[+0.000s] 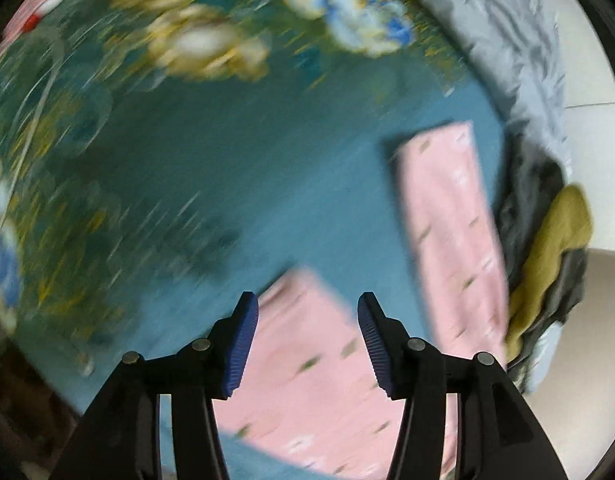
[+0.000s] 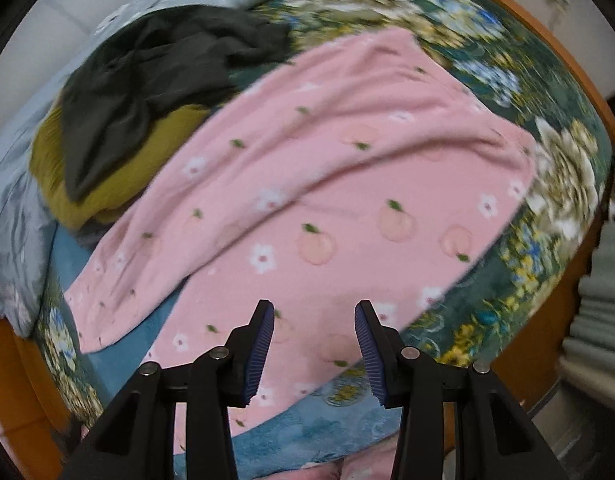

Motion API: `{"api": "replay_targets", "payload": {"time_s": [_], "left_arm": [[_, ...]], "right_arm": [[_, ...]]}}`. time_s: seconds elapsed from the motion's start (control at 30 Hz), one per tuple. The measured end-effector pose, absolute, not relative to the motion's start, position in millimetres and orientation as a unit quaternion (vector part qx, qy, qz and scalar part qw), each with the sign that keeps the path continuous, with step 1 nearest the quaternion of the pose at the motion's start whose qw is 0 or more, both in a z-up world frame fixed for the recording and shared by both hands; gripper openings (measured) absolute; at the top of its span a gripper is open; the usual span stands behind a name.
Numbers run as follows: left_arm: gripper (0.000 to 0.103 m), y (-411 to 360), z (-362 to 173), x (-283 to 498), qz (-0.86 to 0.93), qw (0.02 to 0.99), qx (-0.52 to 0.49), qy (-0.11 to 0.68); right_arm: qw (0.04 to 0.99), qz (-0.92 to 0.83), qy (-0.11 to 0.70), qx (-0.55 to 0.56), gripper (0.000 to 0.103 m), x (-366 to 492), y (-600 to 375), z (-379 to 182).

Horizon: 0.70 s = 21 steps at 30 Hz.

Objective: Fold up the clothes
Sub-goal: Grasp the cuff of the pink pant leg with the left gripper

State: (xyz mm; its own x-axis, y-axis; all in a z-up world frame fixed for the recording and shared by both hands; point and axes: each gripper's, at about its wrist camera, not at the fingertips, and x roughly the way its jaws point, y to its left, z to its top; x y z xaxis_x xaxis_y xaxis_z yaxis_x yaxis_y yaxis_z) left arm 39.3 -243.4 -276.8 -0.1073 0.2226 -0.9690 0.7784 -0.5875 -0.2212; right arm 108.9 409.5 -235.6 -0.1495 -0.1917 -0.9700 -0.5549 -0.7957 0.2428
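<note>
Pink peach-print pajama pants [image 2: 307,208] are being shown spread across the teal floral blanket [image 2: 519,240], beside a dark garment [image 2: 147,80] and a mustard garment [image 2: 107,168]. The left gripper [image 1: 307,344] and right gripper [image 2: 315,348] are being held open and empty above them.

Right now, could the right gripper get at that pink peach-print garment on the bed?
Probably yes. The right gripper is open and hovers just above the pink peach-print garment, with nothing lying between them; the dark garment sits off to the side.
</note>
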Motion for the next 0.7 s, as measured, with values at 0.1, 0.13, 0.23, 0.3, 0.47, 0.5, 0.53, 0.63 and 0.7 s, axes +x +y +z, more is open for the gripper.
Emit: {"api": "replay_targets", "payload": {"time_s": [0.1, 0.13, 0.23, 0.3, 0.47, 0.5, 0.53, 0.63, 0.7], "left_arm": [[0.053, -237, -286, 88, -0.61, 0.255, 0.623, 0.418], [0.054, -235, -289, 101, -0.603, 0.271, 0.618, 0.425], [0.058, -230, -296, 134, -0.586, 0.304, 0.608, 0.441], [0.058, -228, -302, 147, -0.583, 0.311, 0.608, 0.441], [0.057, -225, -315, 158, -0.589, 0.309, 0.605, 0.439], [0.057, -224, -318, 158, -0.59, 0.308, 0.602, 0.441], [0.055, -223, -320, 158, -0.592, 0.308, 0.599, 0.443], [0.037, -223, -324, 158, -0.589, 0.327, 0.592, 0.443], [0.013, -225, -323, 160, -0.586, 0.332, 0.58, 0.458]], "right_arm": [[0.131, 0.696, 0.293, -0.642, 0.046, 119, 430, -241], [0.128, 0.696, 0.287, -0.645, 0.046, 121, 435, -242], [0.129, 0.7, 0.264, -0.652, 0.046, 116, 449, -239], [0.129, 0.702, 0.248, -0.655, 0.046, 113, 458, -236], [0.11, 0.711, 0.216, -0.661, 0.046, 100, 452, -231], [0.102, 0.713, 0.208, -0.662, 0.046, 98, 449, -230], [0.097, 0.713, 0.203, -0.664, 0.046, 97, 446, -230], [0.096, 0.712, 0.197, -0.667, 0.046, 96, 447, -230], [0.101, 0.71, 0.201, -0.667, 0.046, 97, 453, -231]]}}
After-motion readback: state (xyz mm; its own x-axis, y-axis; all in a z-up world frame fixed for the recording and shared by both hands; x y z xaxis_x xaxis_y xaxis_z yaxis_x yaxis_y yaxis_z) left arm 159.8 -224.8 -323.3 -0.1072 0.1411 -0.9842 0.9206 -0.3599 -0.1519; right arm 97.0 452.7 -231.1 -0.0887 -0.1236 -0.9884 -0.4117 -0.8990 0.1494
